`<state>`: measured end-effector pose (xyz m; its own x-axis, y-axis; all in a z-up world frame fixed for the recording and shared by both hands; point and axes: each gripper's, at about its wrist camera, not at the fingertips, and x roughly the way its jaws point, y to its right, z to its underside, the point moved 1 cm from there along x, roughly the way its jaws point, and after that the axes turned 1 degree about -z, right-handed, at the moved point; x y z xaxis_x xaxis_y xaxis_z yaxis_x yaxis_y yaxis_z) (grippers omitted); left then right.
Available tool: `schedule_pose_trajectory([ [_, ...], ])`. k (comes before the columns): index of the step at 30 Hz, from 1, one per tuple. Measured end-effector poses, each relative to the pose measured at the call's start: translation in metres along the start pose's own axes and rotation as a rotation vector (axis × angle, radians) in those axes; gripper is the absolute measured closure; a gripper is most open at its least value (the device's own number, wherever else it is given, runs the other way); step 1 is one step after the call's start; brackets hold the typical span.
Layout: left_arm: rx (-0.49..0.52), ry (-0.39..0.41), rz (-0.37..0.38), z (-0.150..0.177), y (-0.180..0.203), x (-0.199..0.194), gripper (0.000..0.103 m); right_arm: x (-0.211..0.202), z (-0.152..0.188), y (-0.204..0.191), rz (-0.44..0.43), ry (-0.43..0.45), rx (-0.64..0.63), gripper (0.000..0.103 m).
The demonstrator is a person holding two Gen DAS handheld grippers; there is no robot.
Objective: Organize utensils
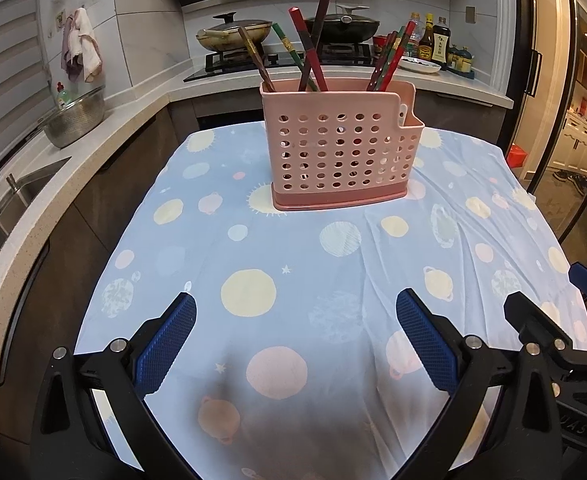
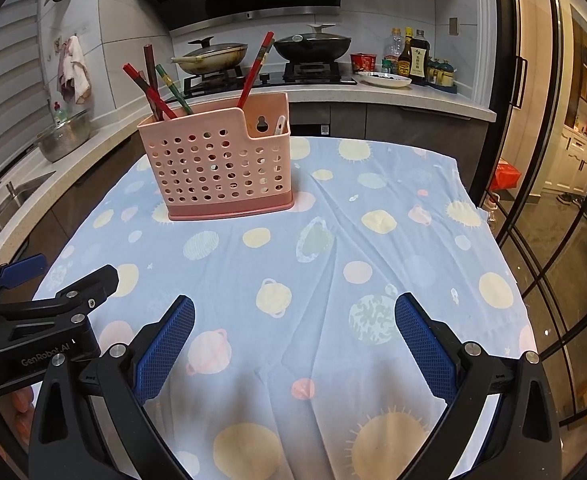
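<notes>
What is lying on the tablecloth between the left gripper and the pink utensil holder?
Nothing: in the left wrist view only bare tablecloth lies between the open left gripper and the pink utensil holder.

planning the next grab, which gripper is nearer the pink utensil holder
Neither clearly. Left gripper faces the pink utensil holder nearly straight ahead; right gripper has it ahead and off to its left.

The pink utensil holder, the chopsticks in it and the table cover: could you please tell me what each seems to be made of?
Utensil holder: looks like moulded plastic, matte pink, with rows of punched round holes and a darker base.
Chopsticks: probably lacquered wood or plastic; glossy red, green and brown with printed bands. The look leaves it open.
Table cover: thin woven fabric, matte, judging by its soft creases and folds.
</notes>
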<state>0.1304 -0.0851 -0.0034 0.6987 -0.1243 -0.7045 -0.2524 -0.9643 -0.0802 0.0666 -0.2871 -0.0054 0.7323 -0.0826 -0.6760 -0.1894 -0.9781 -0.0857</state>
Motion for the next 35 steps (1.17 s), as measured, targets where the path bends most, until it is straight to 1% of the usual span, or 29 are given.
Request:
schedule_pose_trajectory([
  [35,-0.012,-0.004,-0.017,0.0021,-0.0056,0.0033,0.007,0.0051,0.0010,-0.0010,0.000,-0.018,0.008,0.006],
])
